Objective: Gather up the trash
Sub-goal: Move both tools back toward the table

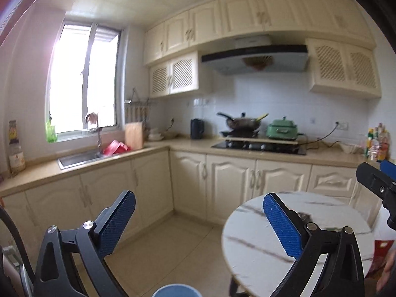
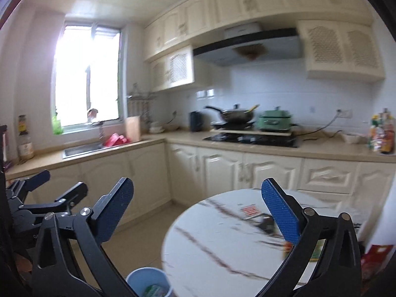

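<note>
A round white marble-look table [image 2: 212, 247] stands in the kitchen; it also shows in the left wrist view [image 1: 252, 245]. On it lie a red-and-white wrapper [image 2: 250, 210], a dark crumpled piece [image 2: 266, 222] and a green-orange packet [image 2: 315, 248], partly hidden by my right finger. A light blue bin [image 2: 148, 282] stands on the floor by the table with some green trash inside; its rim shows in the left wrist view [image 1: 175, 290]. My left gripper [image 1: 198, 222] is open and empty. My right gripper [image 2: 196, 210] is open and empty, above the table's near edge.
L-shaped counter with sink [image 1: 81, 158], red item [image 1: 115, 147], stove with wok [image 1: 243, 122] and green cooker [image 1: 282, 128], bottles [image 1: 377, 144] at the right. Cream cabinets [image 1: 222, 185] line the floor. A red bag [image 2: 376, 255] sits right of the table.
</note>
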Motion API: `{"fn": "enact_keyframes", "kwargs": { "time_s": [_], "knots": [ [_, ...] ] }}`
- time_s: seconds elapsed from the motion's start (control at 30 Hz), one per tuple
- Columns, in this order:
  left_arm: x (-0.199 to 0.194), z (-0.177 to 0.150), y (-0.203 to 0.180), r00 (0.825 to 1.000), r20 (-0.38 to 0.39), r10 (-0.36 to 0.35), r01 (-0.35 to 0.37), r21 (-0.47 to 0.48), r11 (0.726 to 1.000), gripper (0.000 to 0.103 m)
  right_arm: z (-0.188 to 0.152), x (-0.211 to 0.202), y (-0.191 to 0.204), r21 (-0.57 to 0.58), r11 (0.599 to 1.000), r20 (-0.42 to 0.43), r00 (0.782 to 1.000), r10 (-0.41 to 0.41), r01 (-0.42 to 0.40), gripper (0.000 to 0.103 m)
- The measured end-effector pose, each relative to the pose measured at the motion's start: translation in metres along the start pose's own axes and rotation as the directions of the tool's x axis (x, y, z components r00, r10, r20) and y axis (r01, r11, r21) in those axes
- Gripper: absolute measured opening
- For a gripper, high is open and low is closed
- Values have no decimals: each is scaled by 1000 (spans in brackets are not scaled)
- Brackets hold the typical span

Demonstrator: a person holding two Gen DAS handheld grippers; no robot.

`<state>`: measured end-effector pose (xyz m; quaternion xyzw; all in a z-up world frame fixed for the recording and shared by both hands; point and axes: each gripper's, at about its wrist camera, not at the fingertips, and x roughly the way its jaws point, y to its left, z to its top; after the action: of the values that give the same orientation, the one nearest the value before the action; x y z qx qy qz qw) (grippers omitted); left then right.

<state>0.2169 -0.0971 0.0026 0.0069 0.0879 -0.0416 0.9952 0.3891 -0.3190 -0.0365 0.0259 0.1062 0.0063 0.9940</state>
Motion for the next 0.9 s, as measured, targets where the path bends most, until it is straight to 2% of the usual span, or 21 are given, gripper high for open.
{"fn": "enact_keyframes", "kwargs": {
  "time_s": [0.1,0.2,0.23,0.33,0.53,0.63,0.7,0.83,0.9],
  "knots": [
    [-1,-18,-20,999,22,-38,38,11,999,102,4,-16,-28,17,998,23,998,-56,55,103],
    [19,-29,-40,997,11,-73,73,37,997,102,5,-26,-62,39,993,33,994,-109,108,103],
    [40,-28,-37,997,1,-82,82,45,996,102,5,-27,-73,46,991,29,991,-127,126,103],
    [72,-24,-54,992,-33,-123,125,74,989,102,5,-26,-103,62,982,9,984,-178,177,103],
    [149,-12,-73,973,-145,-182,198,110,974,102,-12,8,-167,89,960,-109,960,-257,266,103],
    [197,-15,-92,936,-251,-248,283,114,952,102,-28,28,-194,103,951,-172,947,-272,292,103],
    [230,-27,-108,901,-329,-283,334,108,936,102,-44,47,-209,106,943,-220,933,-286,314,103],
    [285,-39,-137,859,-422,-290,372,123,920,102,-77,82,-240,122,936,-321,905,-278,331,103],
    [315,-45,-155,831,-473,-293,394,128,910,102,-95,99,-255,128,930,-372,886,-277,344,103]
  ]
}}
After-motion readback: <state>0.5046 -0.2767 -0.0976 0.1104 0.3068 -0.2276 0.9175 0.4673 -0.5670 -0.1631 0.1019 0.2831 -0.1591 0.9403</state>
